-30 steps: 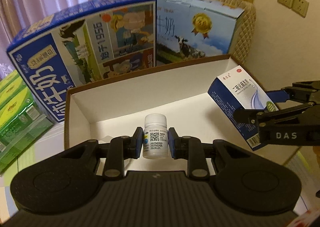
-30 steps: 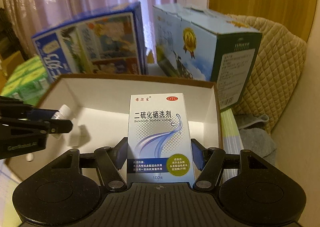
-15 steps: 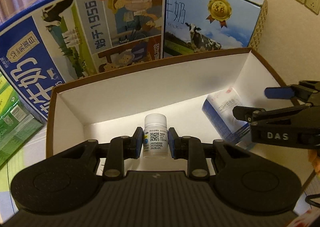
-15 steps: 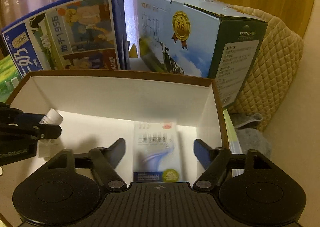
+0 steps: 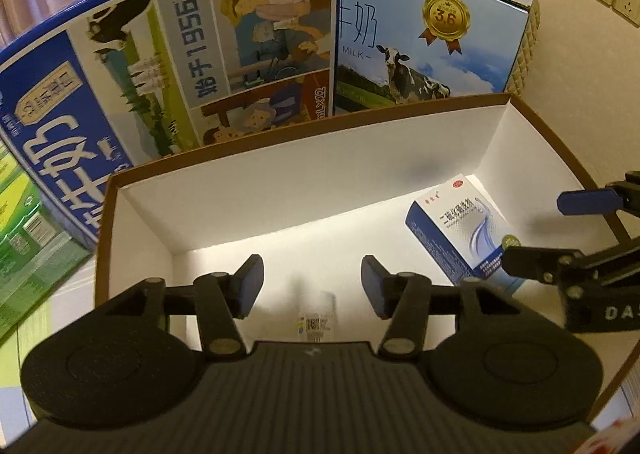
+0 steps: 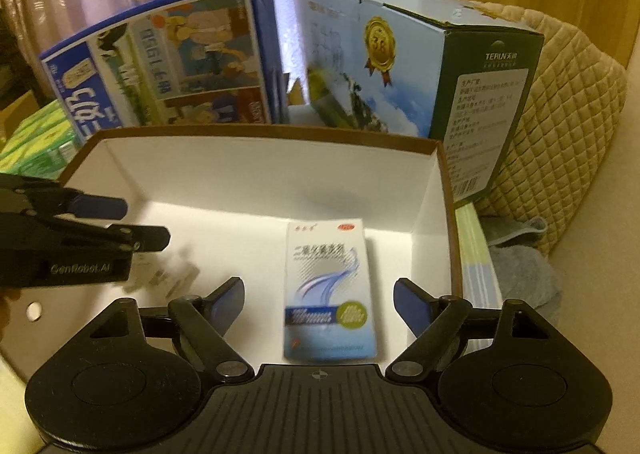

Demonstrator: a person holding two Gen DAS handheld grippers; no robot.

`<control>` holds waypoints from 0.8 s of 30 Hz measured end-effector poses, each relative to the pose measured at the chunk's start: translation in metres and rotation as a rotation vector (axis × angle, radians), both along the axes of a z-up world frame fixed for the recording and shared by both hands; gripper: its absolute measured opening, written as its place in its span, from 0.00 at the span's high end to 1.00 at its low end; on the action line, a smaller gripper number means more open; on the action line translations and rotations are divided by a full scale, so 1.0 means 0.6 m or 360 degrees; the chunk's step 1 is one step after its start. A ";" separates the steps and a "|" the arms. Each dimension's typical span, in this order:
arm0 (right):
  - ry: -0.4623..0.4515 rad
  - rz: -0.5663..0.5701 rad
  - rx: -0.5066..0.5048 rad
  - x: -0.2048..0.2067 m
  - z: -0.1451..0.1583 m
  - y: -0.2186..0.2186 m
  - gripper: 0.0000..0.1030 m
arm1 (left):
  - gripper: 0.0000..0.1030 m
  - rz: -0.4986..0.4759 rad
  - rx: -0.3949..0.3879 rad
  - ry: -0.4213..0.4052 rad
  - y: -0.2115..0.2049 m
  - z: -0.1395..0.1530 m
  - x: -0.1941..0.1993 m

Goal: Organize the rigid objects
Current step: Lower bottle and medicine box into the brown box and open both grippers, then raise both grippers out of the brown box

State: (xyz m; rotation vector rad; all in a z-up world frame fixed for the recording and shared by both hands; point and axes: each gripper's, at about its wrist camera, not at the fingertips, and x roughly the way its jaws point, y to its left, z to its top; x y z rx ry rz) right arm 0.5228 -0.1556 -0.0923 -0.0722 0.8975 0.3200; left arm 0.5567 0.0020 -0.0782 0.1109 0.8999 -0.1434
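Observation:
A shallow cardboard box (image 5: 304, 182) with white inner walls (image 6: 260, 170) lies below both grippers. A small white pill bottle (image 5: 316, 318) shows as a blur just under my left gripper (image 5: 312, 282), whose jaws are opening and no longer touch it. In the right wrist view the bottle (image 6: 168, 274) is a smear beneath the left gripper (image 6: 142, 223). A blue and white medicine carton (image 6: 328, 286) lies flat on the box floor at the right (image 5: 460, 230). My right gripper (image 6: 319, 298) hangs above it, its jaws opening wide and free of it (image 5: 536, 228).
Behind the box stand a dark blue milk case (image 5: 160, 74) and a light blue milk case (image 5: 432, 42). Green packs (image 5: 20, 222) lie to the left. A quilted chair back (image 6: 560, 114) and a grey cloth (image 6: 520, 266) are at the right.
The left jaws have spread and let go of the pill bottle, which drops blurred into the box. The right jaws released the carton, which now lies flat on the box floor.

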 end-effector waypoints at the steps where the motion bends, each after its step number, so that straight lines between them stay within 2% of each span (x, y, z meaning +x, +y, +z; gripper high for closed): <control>1: 0.0005 0.0007 0.0008 -0.005 0.003 -0.002 0.22 | 0.51 0.0002 -0.0006 0.0008 0.003 0.002 -0.005; 8: 0.0015 0.0010 0.0056 -0.046 0.022 -0.013 0.22 | 0.51 0.0045 -0.0039 0.0046 0.027 0.027 -0.044; 24: -0.0039 -0.0007 0.0156 -0.148 0.080 -0.034 0.21 | 0.51 0.0146 -0.0151 -0.0021 0.063 0.102 -0.174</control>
